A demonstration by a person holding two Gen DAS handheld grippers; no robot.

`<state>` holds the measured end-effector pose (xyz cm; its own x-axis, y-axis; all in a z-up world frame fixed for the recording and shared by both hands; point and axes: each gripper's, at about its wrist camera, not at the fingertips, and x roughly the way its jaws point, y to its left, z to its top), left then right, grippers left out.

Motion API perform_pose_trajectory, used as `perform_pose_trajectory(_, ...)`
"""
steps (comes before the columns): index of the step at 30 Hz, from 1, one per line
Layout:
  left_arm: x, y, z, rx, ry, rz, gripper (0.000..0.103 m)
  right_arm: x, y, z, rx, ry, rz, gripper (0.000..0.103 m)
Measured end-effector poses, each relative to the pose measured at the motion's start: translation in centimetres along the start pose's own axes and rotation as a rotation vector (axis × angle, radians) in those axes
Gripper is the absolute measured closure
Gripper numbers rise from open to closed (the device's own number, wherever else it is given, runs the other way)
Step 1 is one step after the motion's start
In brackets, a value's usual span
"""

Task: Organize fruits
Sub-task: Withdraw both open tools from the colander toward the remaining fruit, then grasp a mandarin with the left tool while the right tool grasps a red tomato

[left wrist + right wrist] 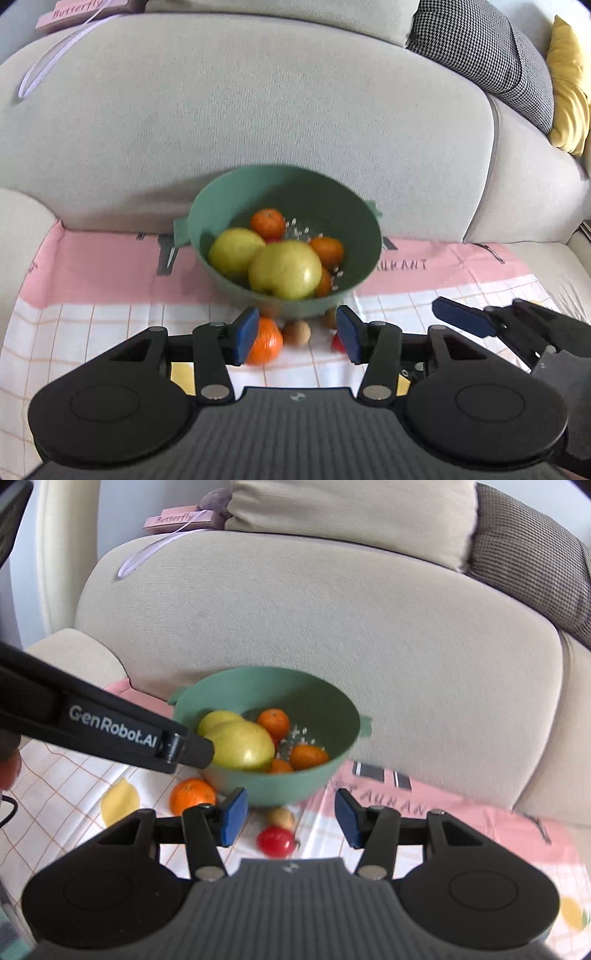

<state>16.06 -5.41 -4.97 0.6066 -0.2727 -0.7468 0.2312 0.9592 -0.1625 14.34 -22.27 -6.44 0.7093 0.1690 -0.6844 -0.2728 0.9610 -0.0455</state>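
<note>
Bowl: the green bowl [284, 192] is sitting on the pink-and-checked cloth [92, 325] on the sofa seat [369, 635], up against the backrest.
Already in: two big yellow-green apples [284, 269] are lying in it, with several small oranges [267, 222] tucked around and behind them. Judging by that, most of the sorting is looking done.
Loose on the cloth: one orange [192, 795] is lying just beside the bowl's front left; a small brown fruit [281, 818] is resting near the bowl's foot; a red fruit [275, 842] is sitting nearer me than that. A second brownish piece seems to be peeking out by the bowl in the left view, though I cannot be sure.
Left gripper [297, 334]: its jaws are standing wide apart and carrying nothing, hovering over the loose pieces, with the orange just by its left pad.
Right gripper [290, 818]: it is also gaping wide and empty, with the red and brown fruits showing in the gap.
What is left: those loose pieces are waiting to go in, I would say.
</note>
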Motion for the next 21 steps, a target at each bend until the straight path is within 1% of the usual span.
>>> perform_pose_trajectory(4,0.0,0.2,-1.1,0.005,-0.001,-0.007,0.046,-1.1,0.7,-1.4,0.035,0.001,-0.02,0.053)
perform_pose_trajectory(9,0.6,1.0,-2.5,0.0,0.02,-0.022,0.046,-1.2,1.2,-2.8,0.042,0.005,-0.015,0.053)
perform_pose_trajectory(16,1.6,2.2,-4.3,-0.037,0.043,-0.05,0.046,0.1,1.4,-3.7,0.036,0.029,-0.012,0.053)
perform_pose_trajectory(21,2.9,2.6,-5.1,-0.051,0.061,-0.043,0.046,1.1,1.4,-4.3,0.032,0.046,-0.022,0.053)
